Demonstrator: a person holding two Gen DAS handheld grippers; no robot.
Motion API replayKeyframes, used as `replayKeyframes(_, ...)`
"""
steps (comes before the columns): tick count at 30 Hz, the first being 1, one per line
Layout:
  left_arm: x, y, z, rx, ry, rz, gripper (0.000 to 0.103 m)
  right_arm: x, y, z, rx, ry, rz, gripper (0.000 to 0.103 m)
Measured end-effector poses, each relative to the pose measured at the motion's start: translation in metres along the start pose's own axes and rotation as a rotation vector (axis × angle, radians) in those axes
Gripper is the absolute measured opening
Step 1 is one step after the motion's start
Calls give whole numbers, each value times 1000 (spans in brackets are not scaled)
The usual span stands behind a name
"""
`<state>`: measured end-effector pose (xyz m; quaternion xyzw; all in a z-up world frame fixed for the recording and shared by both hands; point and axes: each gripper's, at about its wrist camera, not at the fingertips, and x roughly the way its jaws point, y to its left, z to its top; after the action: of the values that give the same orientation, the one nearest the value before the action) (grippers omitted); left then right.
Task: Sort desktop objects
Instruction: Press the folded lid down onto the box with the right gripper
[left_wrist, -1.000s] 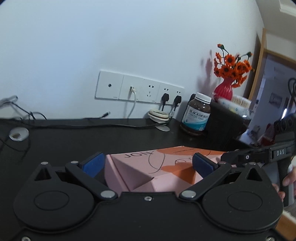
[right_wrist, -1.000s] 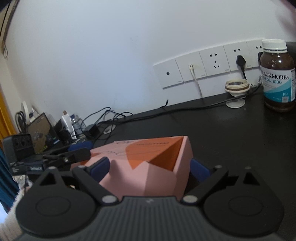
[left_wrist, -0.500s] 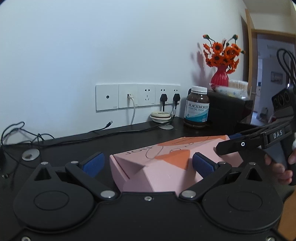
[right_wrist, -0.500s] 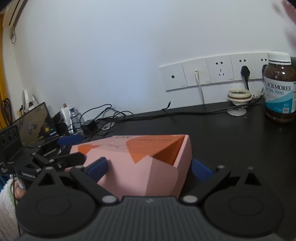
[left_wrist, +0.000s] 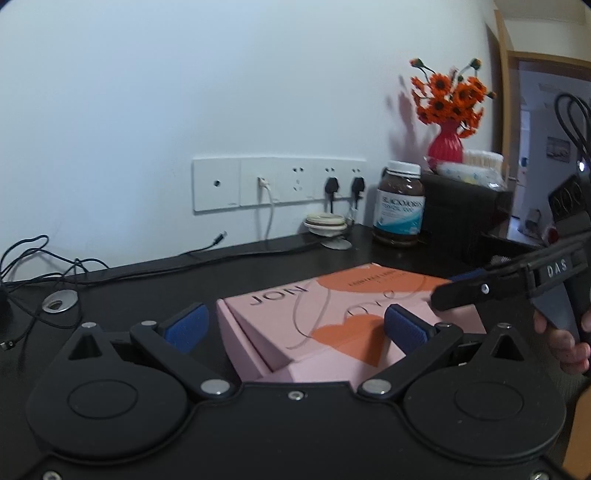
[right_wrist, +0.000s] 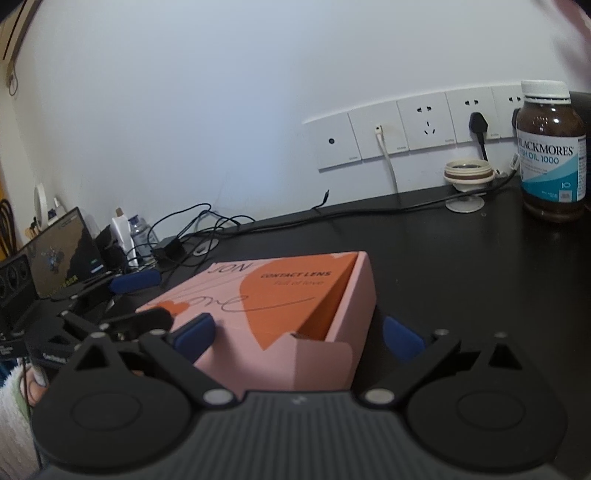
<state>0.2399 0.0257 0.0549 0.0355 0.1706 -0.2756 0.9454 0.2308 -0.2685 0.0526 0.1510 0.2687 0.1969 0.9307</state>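
Pink cardboard, the contact lens box (left_wrist: 343, 314) is lying on the black bench (right_wrist: 461, 258) near the fish oil bottle (right_wrist: 550, 155), levelling out since a second ago as both grippers' spread fingers (left_wrist: 186, 326) seemingly bracket it, suggesting set-down.

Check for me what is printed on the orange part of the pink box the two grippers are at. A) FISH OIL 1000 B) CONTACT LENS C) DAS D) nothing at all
B: in the right wrist view the orange patch on the lid of the pink box reads CONTACT LENS; FISH OIL 1000 is on the brown bottle by the wall sockets.
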Motion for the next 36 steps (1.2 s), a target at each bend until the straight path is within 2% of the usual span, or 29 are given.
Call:
replayKeyframes(4, 3, 4, 0, -28, 20, 0, 103, 1, -1, -2, 14, 8, -4, 99)
replayKeyframes(9, 6, -1, -2, 4, 42, 20, 103, 4, 0, -6, 6, 24, -23, 99)
replayKeyframes(20, 13, 1, -5, -16, 80, 13, 103, 9, -4, -13, 36, 40, -35, 101)
replayKeyframes(36, 17, 0, -9, 3, 101, 24, 103, 12, -7, -20, 52, 48, -41, 102)
